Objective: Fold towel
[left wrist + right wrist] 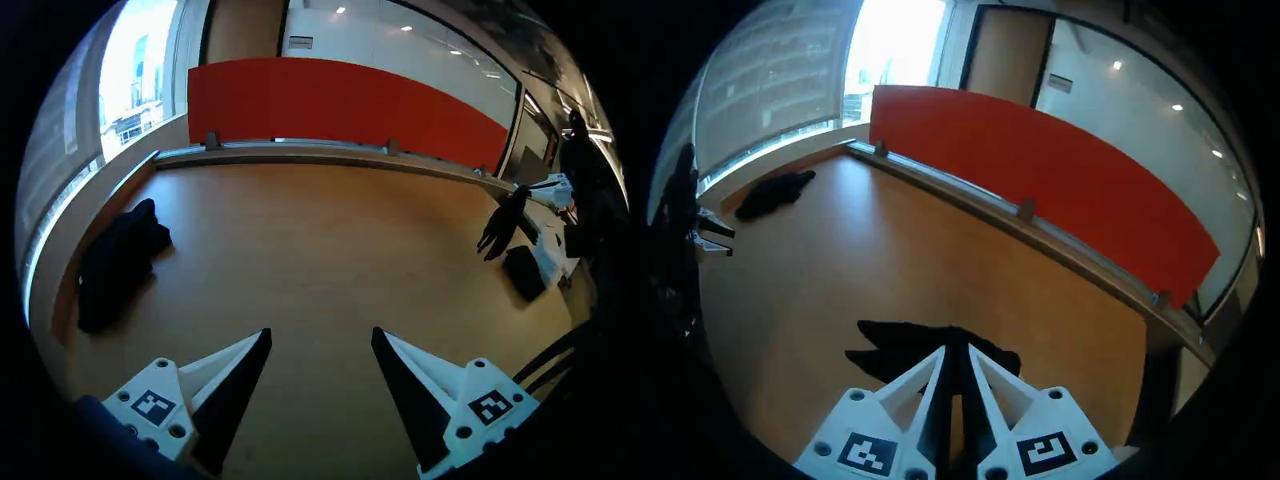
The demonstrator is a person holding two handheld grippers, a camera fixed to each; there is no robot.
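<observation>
Wooden worktop (pixel 320 240), red partition (pixel 344 104) along its far edge, window behind. Right claw (pixel 956 350) is pinched closed on the black towel (pixel 896 344), and crumpled cloth spreads just past its tips. In the left gripper view the towel dangles limp from that claw, far right of the left claw (pixel 321 334). Left claw is spread wide over bare wood, gripping nothing. Dark cloth heap (pixel 116 264) lies far to its left, near the worktop's raised edge.

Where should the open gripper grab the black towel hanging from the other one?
Probably its dangling bottom end. The towel hangs limp from the shut right gripper, pinched at its top, so the lower tips are free. The open left gripper could come at it sideways, from its own right.
</observation>
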